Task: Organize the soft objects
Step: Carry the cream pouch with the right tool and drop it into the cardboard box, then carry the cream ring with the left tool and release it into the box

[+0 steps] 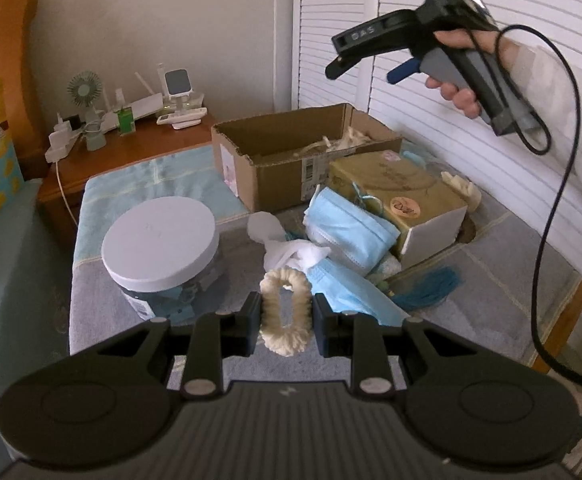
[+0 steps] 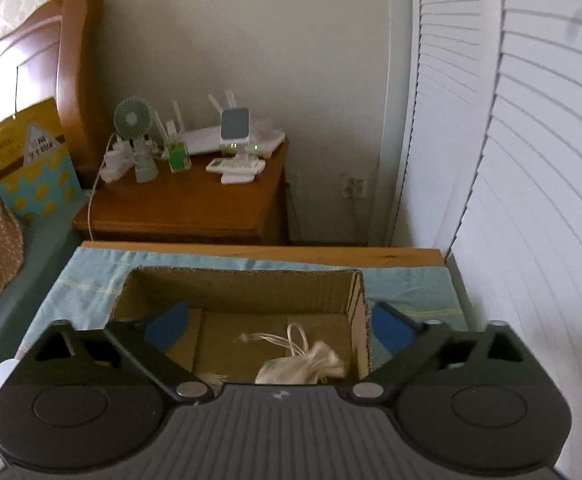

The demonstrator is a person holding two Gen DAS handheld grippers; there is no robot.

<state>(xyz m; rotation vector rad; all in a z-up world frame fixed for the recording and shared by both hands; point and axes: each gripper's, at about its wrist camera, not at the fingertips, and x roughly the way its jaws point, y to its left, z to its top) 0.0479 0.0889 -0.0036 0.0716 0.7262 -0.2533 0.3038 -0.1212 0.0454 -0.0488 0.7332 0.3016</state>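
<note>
My left gripper is shut on a cream fluffy scrunchie, held just above the cloth-covered table. Beyond it lie blue face masks, a white cloth and a teal tassel. An open cardboard box stands at the back. My right gripper is open and empty, hovering above that box. A cream drawstring pouch lies inside the box. The right gripper also shows high up in the left wrist view.
A white-lidded round jar stands left of the scrunchie. A gold gift box sits right of the masks. A wooden nightstand with a fan and gadgets stands behind the table. White louvred doors run along the right.
</note>
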